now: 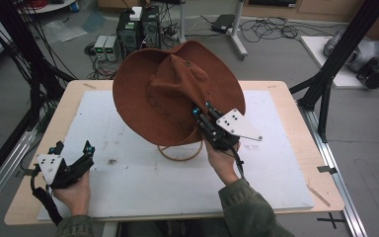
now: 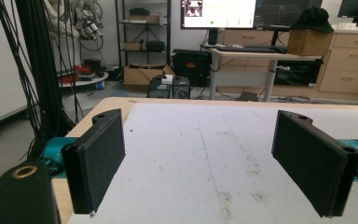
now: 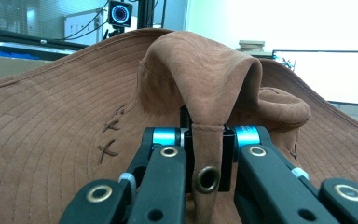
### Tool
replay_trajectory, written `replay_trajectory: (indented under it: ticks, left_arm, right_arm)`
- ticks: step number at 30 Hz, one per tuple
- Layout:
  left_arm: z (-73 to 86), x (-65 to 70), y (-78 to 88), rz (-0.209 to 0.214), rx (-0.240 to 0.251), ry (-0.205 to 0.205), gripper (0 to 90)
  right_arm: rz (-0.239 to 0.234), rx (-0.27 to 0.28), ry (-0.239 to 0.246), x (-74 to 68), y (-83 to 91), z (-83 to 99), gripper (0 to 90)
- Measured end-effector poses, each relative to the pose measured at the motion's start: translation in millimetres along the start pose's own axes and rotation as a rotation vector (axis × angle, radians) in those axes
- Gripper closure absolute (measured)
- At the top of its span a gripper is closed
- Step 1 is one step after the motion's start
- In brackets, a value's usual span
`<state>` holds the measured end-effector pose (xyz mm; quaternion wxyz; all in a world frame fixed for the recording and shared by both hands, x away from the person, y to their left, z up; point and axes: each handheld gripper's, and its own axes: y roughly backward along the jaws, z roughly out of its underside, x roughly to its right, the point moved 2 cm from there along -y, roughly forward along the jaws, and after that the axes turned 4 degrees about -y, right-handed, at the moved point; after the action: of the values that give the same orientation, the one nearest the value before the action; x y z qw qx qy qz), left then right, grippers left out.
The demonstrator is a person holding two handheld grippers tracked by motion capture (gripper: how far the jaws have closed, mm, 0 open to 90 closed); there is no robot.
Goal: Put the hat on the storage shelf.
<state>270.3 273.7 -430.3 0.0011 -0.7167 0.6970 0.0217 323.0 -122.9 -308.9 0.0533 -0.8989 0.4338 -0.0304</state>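
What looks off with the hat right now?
The brown hat hangs tilted off the table, its crown pinched into a fold by the right gripper. Its cord dangles in a loop onto the white mat. The left gripper sits open.

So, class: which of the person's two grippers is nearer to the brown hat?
The right. The right gripper is clamped on the crown of the brown hat, holding it tilted above the table. The left gripper sits open near the table's front-left corner, well apart from the hat.
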Motion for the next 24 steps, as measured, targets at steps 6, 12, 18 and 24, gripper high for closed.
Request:
replay_trajectory:
  ticks: [6,12,18,24]
  left_arm:
    - [0.1,-0.3,0.0,-0.001,0.001,0.001,17.3]
    - [0.2,0.2,-0.5,0.0,0.001,0.0,17.3]
    - [0.3,0.2,-0.7,0.0,0.0,0.001,17.3]
    - [-0.2,0.4,-0.1,-0.001,0.002,0.001,17.3]
  right_arm:
    - [0.0,-0.009,-0.001,-0.1,-0.7,0.9,84.3]
    - [0.009,-0.004,-0.008,-1.2,-0.1,0.8,77.9]
    - [0.023,0.035,-0.014,-3.1,3.1,-2.7,54.7]
    - [0.067,0.045,-0.024,-4.1,4.3,-3.6,27.0]
